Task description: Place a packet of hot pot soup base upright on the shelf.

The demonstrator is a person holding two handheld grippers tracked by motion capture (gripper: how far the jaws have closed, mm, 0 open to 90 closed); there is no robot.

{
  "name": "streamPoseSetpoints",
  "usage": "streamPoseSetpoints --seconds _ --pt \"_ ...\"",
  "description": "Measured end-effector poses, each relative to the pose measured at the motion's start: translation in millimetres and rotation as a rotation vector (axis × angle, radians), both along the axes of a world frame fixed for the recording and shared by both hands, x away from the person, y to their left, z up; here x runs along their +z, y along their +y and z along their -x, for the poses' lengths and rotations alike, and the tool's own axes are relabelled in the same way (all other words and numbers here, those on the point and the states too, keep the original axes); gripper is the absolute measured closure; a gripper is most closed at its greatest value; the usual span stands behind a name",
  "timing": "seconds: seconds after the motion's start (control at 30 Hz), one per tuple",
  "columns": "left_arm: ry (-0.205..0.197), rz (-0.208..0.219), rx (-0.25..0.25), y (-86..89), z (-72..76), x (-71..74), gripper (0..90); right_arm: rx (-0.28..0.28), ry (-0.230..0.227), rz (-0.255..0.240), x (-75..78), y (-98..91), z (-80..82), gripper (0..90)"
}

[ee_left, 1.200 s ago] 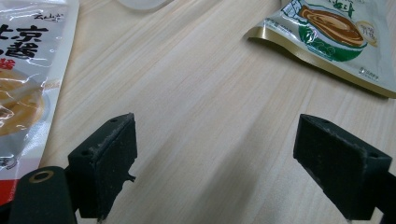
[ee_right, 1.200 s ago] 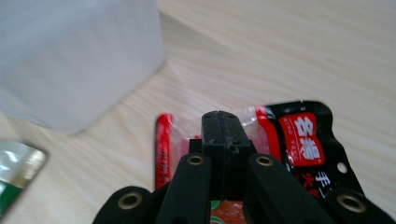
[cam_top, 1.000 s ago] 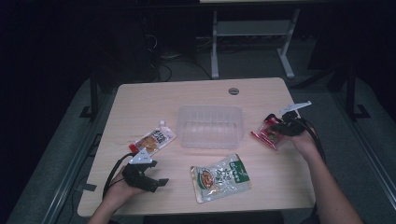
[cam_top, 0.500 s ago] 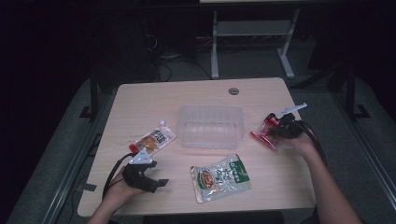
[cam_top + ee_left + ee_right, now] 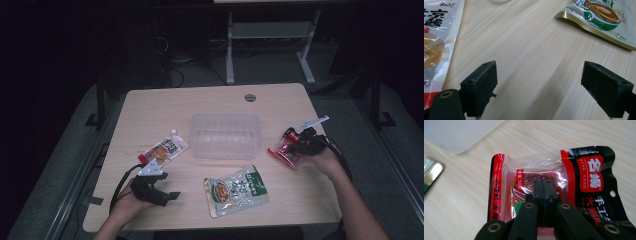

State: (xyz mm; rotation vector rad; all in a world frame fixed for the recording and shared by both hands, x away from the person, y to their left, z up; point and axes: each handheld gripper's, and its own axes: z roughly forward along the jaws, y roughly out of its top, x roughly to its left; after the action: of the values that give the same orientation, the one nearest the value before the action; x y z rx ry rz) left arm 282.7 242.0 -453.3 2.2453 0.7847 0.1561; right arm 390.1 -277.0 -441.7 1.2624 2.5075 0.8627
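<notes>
— While the left claw (image 5: 167,192) sat spread wide over the pale wooden surface (image 5: 150,110) nearest the person, what did the right claw (image 5: 289,151) do?

— It pinched a red-and-black plastic snack packet (image 5: 584,185) at the right edge, beside the clear plastic tub (image 5: 226,135).

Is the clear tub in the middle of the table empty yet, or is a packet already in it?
Empty: the clear tub shows only its bare ribbed floor in the high view.
</notes>
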Motion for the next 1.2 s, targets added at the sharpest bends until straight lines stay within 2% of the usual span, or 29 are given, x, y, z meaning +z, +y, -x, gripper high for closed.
streamPoseSetpoints --seconds 0.2,0.43,0.6,0.77,1.03,1.2 --pt "-0.001 -0.002 0.001 0.0 0.1 -0.1 13.0 0.015 0.009 0.019 1.7 4.1 11.4 90.0" --pt "0.006 0.01 0.008 -1.5 0.5 -1.0 13.0 0.037 0.008 0.011 1.4 8.4 31.4 90.0" --pt "0.002 0.003 0.002 -2.4 0.6 -1.1 13.0 0.047 0.017 -0.002 1.5 10.6 45.5 90.0" --pt "0.001 -0.004 -0.008 -3.0 0.1 -1.4 13.0 0.08 0.025 -0.017 1.2 13.7 61.9 90.0" --pt "0.005 0.003 -0.002 -4.3 1.0 -1.6 13.0 0.126 0.038 -0.014 2.3 22.5 69.3 90.0" --pt "0.008 -0.002 -0.003 -3.8 0.6 -1.6 13.0 0.185 0.048 -0.011 3.1 35.0 73.4 89.9"
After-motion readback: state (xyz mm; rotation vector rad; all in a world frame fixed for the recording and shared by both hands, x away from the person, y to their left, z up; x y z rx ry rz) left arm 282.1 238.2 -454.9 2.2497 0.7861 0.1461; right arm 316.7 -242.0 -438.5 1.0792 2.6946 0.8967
